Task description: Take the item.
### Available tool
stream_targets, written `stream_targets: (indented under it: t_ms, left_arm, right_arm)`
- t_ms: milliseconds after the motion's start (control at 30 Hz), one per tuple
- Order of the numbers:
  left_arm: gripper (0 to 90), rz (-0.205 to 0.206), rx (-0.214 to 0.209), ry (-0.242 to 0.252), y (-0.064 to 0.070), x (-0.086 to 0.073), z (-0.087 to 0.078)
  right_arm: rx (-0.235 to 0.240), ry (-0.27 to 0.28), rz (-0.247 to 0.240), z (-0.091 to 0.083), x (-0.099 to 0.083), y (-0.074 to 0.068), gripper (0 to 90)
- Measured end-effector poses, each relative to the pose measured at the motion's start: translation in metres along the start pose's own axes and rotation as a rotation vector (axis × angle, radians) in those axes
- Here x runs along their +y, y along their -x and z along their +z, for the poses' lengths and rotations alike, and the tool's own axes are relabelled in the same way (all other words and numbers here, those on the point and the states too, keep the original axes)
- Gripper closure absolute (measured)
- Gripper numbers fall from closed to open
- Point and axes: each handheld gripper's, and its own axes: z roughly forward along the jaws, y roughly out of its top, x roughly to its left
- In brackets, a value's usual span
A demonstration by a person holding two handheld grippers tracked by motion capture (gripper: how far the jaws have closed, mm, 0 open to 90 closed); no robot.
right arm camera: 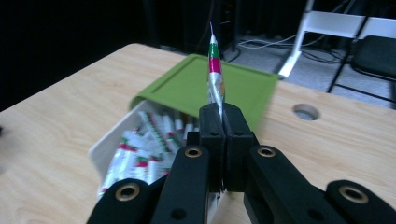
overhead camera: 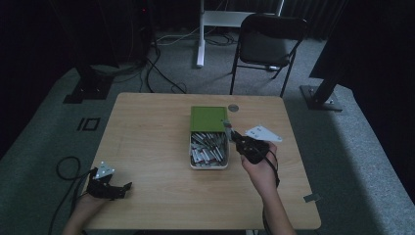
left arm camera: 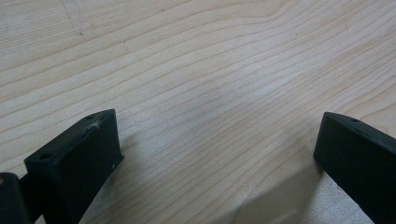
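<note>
A white box (overhead camera: 209, 165) (right arm camera: 100, 151) holding several red, green and white sachets (overhead camera: 208, 148) (right arm camera: 140, 149) stands in the middle of the wooden table (overhead camera: 151, 147). Its green lid (overhead camera: 208, 118) (right arm camera: 187, 86) is slid back over the far half. My right gripper (overhead camera: 232, 131) (right arm camera: 223, 114) hovers at the box's right edge, shut on one sachet (right arm camera: 214, 74) (overhead camera: 227, 124) that sticks up edge-on from the jaws. My left gripper (overhead camera: 128, 186) (left arm camera: 217, 149) rests low over bare wood near the front left corner, open, with nothing between the jaws.
A round grommet hole (overhead camera: 233, 107) (right arm camera: 306, 112) sits in the table just behind the lid. Beyond the far edge stand a black folding chair (overhead camera: 266, 41), a white desk leg (overhead camera: 200, 34) and floor cables (overhead camera: 161, 73). The left gripper's cable (overhead camera: 66, 169) loops off the table's left side.
</note>
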Motion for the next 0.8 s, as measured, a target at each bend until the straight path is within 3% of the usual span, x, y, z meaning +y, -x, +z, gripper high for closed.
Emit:
stream_targets:
  t_ms: [167, 267, 300, 400, 633, 800]
  left_arm:
    - [1.4, 0.000, 0.000, 0.000, 0.000, 0.000, 0.000]
    - [1.4, 0.001, 0.001, 0.000, 0.000, 0.000, 0.000]
    - [1.4, 0.001, 0.001, 0.001, 0.000, 0.000, 0.000]
    - [1.4, 0.001, 0.001, 0.001, 0.000, 0.000, 0.000]
    - [1.4, 0.001, 0.000, 0.000, 0.000, 0.000, 0.000]
    - [1.4, 0.001, 0.000, 0.000, 0.000, 0.000, 0.000]
  right_arm:
    - [-0.055, 0.006, 0.033, -0.003, -0.002, 0.019, 89.3]
    - [-0.063, 0.002, 0.041, -0.002, -0.003, 0.023, 89.3]
    - [-0.073, -0.003, 0.071, 0.000, -0.008, 0.030, 89.3]
    - [-0.082, -0.010, 0.099, 0.005, -0.016, 0.037, 89.3]
    - [-0.102, -0.062, 0.150, 0.025, -0.042, 0.045, 89.3]
    - [-0.089, -0.095, 0.179, 0.041, -0.057, 0.044, 89.3]
